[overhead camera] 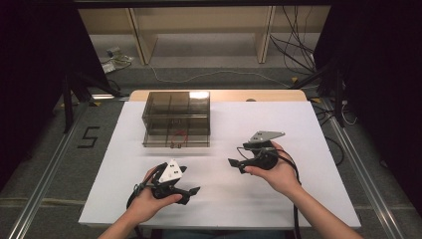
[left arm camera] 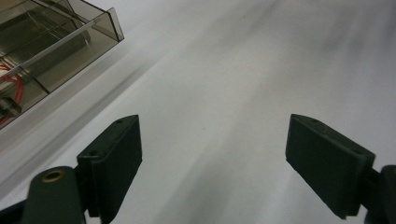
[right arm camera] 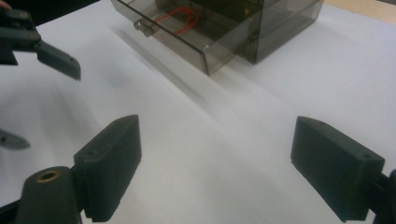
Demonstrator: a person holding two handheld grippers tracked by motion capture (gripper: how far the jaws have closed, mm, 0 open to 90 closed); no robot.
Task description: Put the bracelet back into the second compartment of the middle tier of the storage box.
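**Smoked plastic drawer box waits, both grippers empty**

Smoke-tinted clear plastic makes up the drawer box (overhead camera: 176,118), set toward the far side of the white counter (overhead camera: 298,199), its lower drawer (right arm camera: 187,35) pulled partly out toward the person. Inside that drawer lies a red looped cord (right arm camera: 175,18); the upper compartments look empty, though the tint hides much. The left gripper (overhead camera: 191,190) hovers in front of the box, fingers spread wide on nothing. The right gripper (overhead camera: 234,164), front-right of the box, is likewise spread and empty, probably poised to reach the drawer.
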